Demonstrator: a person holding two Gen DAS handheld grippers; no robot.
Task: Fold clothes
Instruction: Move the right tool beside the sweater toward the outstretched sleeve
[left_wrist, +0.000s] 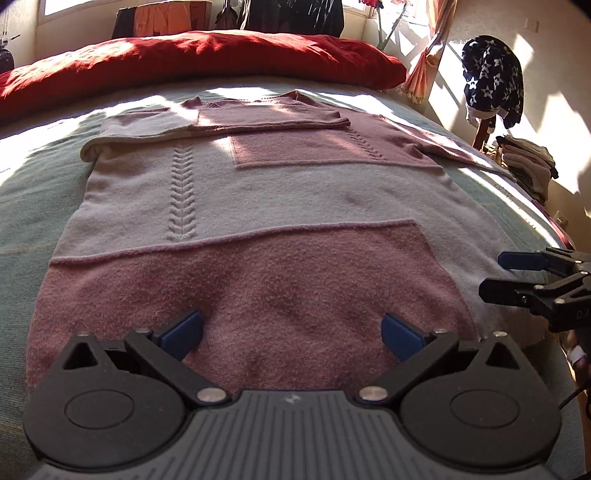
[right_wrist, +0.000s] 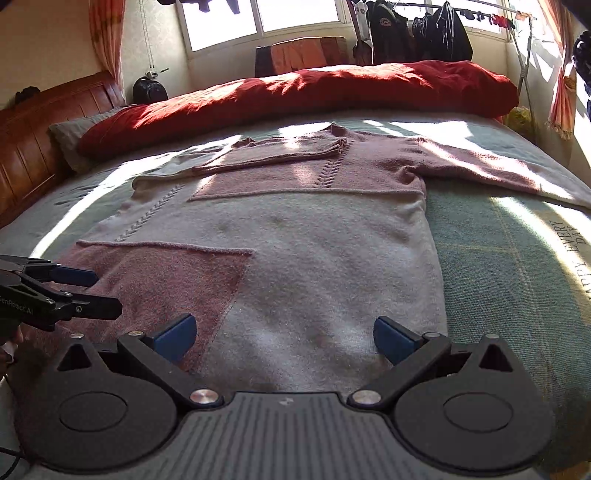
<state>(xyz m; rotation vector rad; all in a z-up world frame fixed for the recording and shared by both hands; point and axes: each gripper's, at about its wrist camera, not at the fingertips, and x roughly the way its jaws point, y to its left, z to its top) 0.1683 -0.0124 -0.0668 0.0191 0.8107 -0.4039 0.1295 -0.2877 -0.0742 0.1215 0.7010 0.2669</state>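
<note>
Sweater (left_wrist: 258, 192) in pink and pale grey lies flat on the bed (left_wrist: 22, 192), on top of a green blanket (right_wrist: 498, 266). Its bottom edge is close to both cameras and its neck points to the far side. One sleeve is folded across the chest, up near the neck. The other sleeve (right_wrist: 498, 170) sticks straight out over the blanket. The left gripper (left_wrist: 291, 334) is just above the pink part at the bottom of the sweater. Its blue fingers (left_wrist: 183, 332) are spread wide and hold nothing. The right gripper (right_wrist: 282, 332) is just above the pale grey part at the bottom, beside the left one. Its fingers are spread wide too and hold nothing. A big red quilt (right_wrist: 295, 96) is piled along the far side of the bed. Dark clothes hang on a rack (right_wrist: 424, 29) by the sunny window (right_wrist: 295, 14).
</note>
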